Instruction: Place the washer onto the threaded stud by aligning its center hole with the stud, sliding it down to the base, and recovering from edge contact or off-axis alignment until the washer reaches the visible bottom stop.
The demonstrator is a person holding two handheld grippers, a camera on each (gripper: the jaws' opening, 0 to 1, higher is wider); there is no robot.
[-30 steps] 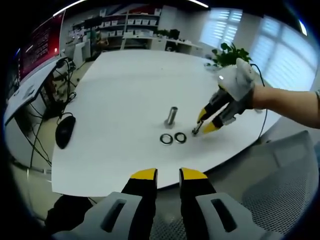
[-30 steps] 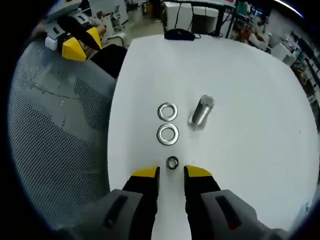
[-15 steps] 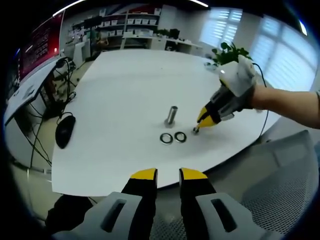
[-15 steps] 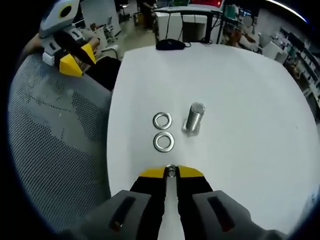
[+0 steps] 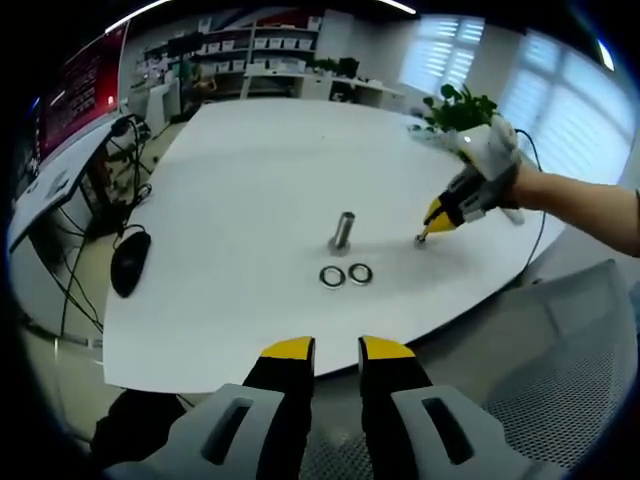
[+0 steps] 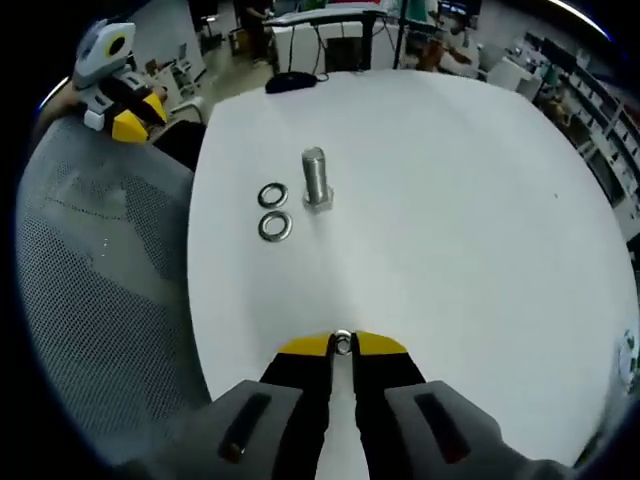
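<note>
2 washers (image 6: 273,210), 1 stud (image 6: 315,179), perhaps 1 nut (image 6: 343,342).

In the right gripper view the small washer (image 6: 343,342) pinched at the tips of the right tongs (image 6: 343,346) shows as a mere sliver of metal, its centre hole hidden between the yellow pads. In the left gripper view the same washer (image 5: 421,240) is too small to make out (a grey speck under the tips). The threads on the stud (image 5: 343,232) cannot be resolved there. The mesh chair (image 5: 570,370) is cut off by the picture's edge.
</note>
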